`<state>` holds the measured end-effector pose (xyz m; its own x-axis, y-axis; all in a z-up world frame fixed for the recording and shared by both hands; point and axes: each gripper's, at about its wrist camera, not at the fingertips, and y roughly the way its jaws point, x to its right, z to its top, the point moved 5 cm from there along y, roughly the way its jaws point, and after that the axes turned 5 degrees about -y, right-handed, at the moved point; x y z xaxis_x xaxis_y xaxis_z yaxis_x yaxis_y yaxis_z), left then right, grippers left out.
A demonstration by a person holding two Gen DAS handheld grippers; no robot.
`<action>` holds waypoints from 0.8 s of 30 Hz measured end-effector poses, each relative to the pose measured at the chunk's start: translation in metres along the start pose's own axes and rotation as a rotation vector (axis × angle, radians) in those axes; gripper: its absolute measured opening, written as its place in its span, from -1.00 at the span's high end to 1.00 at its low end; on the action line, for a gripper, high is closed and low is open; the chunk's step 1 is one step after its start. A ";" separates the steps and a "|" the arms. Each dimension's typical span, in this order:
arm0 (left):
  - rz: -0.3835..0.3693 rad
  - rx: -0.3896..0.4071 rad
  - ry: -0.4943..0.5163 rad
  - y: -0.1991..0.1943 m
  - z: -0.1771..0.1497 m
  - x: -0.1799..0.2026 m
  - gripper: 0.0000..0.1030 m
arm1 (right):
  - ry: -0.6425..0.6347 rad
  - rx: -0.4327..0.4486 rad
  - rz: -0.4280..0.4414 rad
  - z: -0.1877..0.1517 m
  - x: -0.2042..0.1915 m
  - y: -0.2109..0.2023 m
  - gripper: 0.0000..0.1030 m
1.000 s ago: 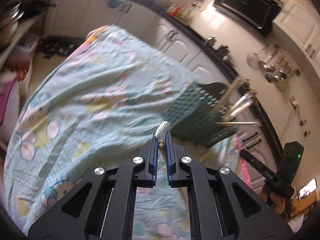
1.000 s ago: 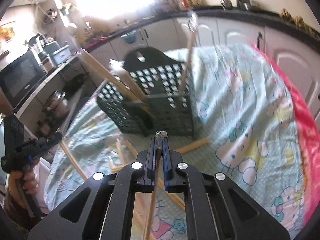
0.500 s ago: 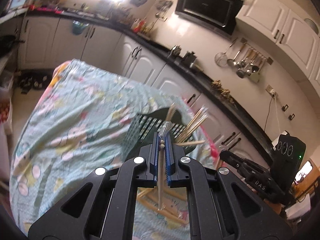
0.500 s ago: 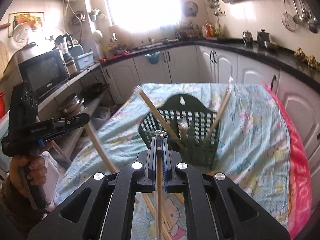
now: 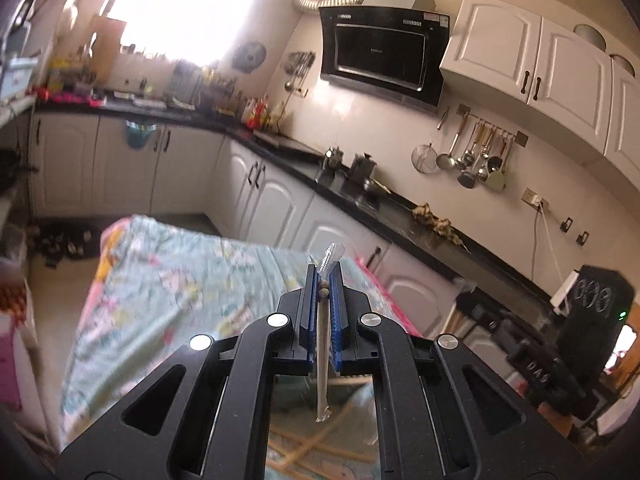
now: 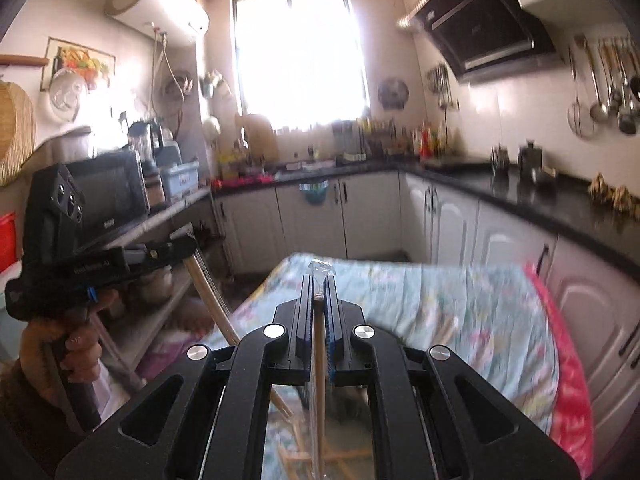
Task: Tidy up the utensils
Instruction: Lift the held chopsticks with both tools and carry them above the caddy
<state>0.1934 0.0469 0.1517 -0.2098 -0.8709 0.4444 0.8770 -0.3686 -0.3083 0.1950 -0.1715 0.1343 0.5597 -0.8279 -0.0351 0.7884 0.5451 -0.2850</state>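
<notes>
Left wrist view: the left gripper is clamped on a plastic-wrapped chopstick pair, hanging above the patterned tablecloth.

Right wrist view: the right gripper pinches another wrapped chopstick pair above that tablecloth; loose chopsticks lie below.

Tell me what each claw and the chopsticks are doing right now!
Left claw: shut on a wrapped chopstick pair, hanging down.
Right claw: shut on a wrapped chopstick pair, hanging down.
Loose chopsticks: lying scattered on the tablecloth.
</notes>
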 end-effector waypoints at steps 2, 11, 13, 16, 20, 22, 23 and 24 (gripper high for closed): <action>0.021 0.027 0.030 0.000 0.013 0.003 0.95 | -0.014 0.042 -0.006 0.014 0.003 0.002 0.89; 0.096 0.092 0.100 0.017 0.043 0.011 0.95 | -0.068 0.153 -0.061 0.052 0.018 0.023 0.89; 0.114 0.092 0.114 0.026 0.043 0.010 0.95 | -0.073 0.163 -0.069 0.053 0.021 0.030 0.89; 0.133 0.085 0.123 0.039 0.039 0.008 0.95 | -0.085 0.186 -0.082 0.054 0.025 0.041 0.89; 0.136 0.059 0.113 0.056 0.029 0.001 0.95 | -0.115 0.198 -0.119 0.050 0.030 0.058 0.89; 0.143 0.053 0.112 0.064 0.023 -0.002 0.95 | -0.124 0.196 -0.138 0.046 0.034 0.067 0.89; 0.146 0.048 0.111 0.067 0.020 -0.004 0.94 | -0.123 0.193 -0.144 0.044 0.035 0.071 0.89; 0.147 0.046 0.110 0.069 0.019 -0.004 0.94 | -0.115 0.189 -0.147 0.041 0.038 0.076 0.89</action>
<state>0.2631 0.0312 0.1441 -0.1218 -0.9454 0.3023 0.9199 -0.2219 -0.3232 0.2866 -0.1560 0.1500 0.4524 -0.8856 0.1052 0.8910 0.4439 -0.0950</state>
